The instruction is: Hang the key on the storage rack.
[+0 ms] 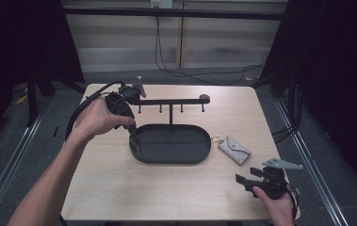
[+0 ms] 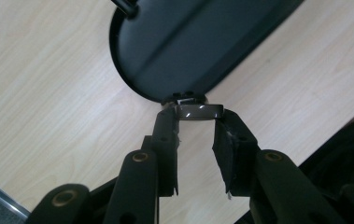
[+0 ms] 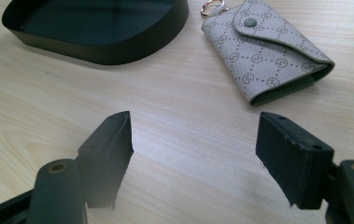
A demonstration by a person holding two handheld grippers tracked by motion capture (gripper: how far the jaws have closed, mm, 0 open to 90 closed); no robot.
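The pouch (image 1: 234, 149) lies flat on the table (image 1: 119, 188) in the high view, just off the tray's (image 1: 171, 160) 3 o'clock end, ring toward the tray; we judge the aim is to hang it on the hook bar (image 1: 171, 101) at the tray's 12 o'clock. The left gripper (image 1: 133, 139) sits at the tray's 9 o'clock rim, and the right gripper (image 1: 241, 180) hovers at the pouch's 5 o'clock, apart from it. In the left gripper view, the jaws pinch the tray's rim (image 2: 198, 111); we should hold it steady. In the right gripper view, the jaws gape wide and empty, the pouch (image 3: 263, 51) at 1 o'clock; we should close across its narrow sides, sparing the ring (image 3: 210, 6).
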